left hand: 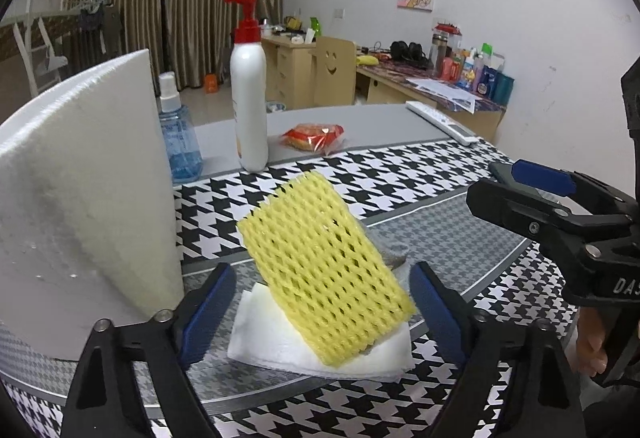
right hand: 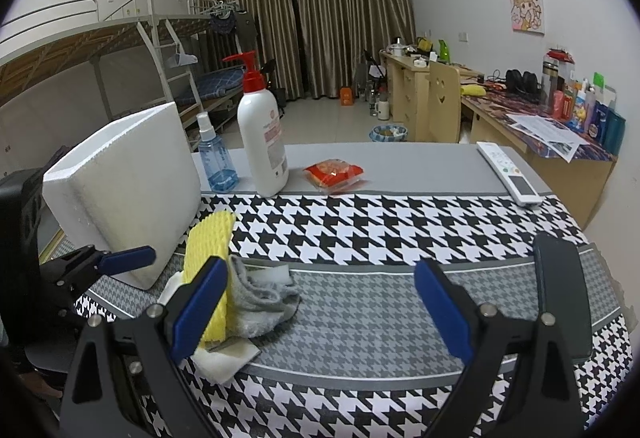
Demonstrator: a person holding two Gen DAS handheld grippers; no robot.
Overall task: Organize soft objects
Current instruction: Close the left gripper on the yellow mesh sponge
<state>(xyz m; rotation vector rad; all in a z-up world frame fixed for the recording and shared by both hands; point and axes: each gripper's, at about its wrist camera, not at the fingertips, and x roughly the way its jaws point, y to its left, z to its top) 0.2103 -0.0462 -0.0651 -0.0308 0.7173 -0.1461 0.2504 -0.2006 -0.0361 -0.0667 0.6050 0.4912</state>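
— Where's the soft stuff sitting?

— Near the front edge of the worktop (right hand: 400, 230), on the houndstooth cloth. There's a yellow foam net sleeve (left hand: 324, 274) propped at a tilt, its low end down on a folded white tissue (left hand: 276, 342). A grey sock (right hand: 260, 302) lies crumpled just beside it, touching it on the side nearer the right tongs.

— And the left tongs?

— The left tongs (left hand: 320, 318) have their blue pads apart, one either side of the sleeve's lower end. I can't see either pad pressing on the foam.

— The right ones?

— The right tongs (right hand: 320, 310) stand wide apart with nothing between them but cloth. Their left pad is in front of the sleeve and sock from that view, not gripping anything.

— What else is about?

— A white foam block (right hand: 124, 190) stands upright right beside the pile. Behind it there's a blue spray bottle (right hand: 218, 158), a white pump bottle (right hand: 264, 142) with a red top, a red snack packet (right hand: 334, 172), and a white remote control (right hand: 508, 174) well off to the far side. A dark phone (right hand: 560, 298) lies flat near the right tongs.
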